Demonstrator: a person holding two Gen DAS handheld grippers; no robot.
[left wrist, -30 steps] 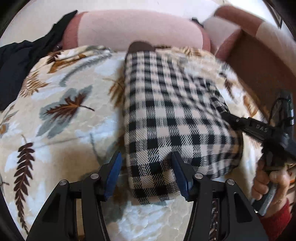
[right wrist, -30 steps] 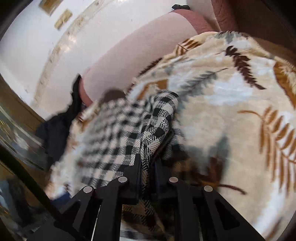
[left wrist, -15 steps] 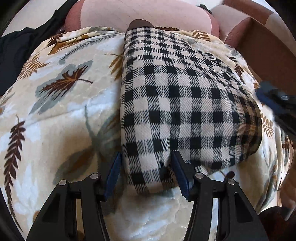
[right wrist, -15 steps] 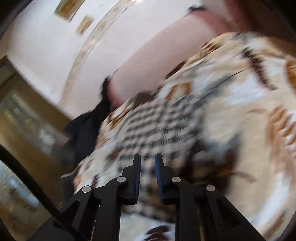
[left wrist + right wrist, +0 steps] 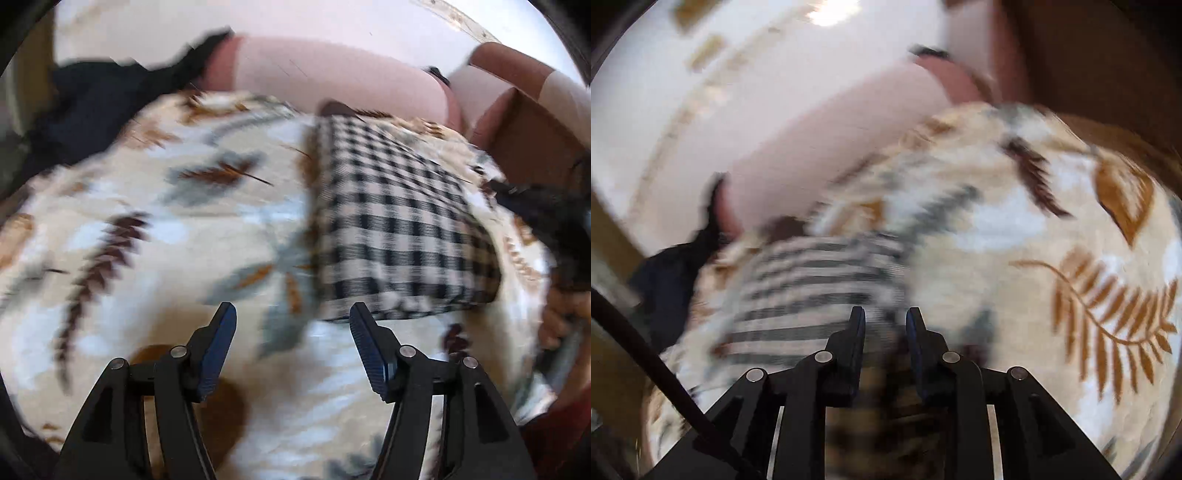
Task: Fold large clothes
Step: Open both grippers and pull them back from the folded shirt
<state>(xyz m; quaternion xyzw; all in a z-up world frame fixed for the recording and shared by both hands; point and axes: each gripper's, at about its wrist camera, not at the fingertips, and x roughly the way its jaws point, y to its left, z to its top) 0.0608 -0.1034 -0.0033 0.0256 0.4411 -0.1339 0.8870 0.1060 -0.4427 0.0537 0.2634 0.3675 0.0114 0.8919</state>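
A black-and-white checked garment [image 5: 391, 229] lies folded into a rectangle on a leaf-print blanket [image 5: 155, 236]. My left gripper [image 5: 293, 319] is open and empty, just in front of the garment's near edge. In the right wrist view the garment [image 5: 809, 291] shows blurred at the left. My right gripper [image 5: 885, 321] is partly open with nothing between its fingers, beside the garment's right edge. The right gripper also shows at the right edge of the left wrist view [image 5: 543, 214].
The blanket covers a pink sofa with a backrest [image 5: 332, 77] behind and an armrest [image 5: 524, 122] at the right. A dark garment [image 5: 96, 103] lies heaped at the far left of the sofa. Both views are motion-blurred.
My left gripper has drawn back off the garment's near edge. My right gripper let go of the garment's edge, opened slightly and pulled away to the right.
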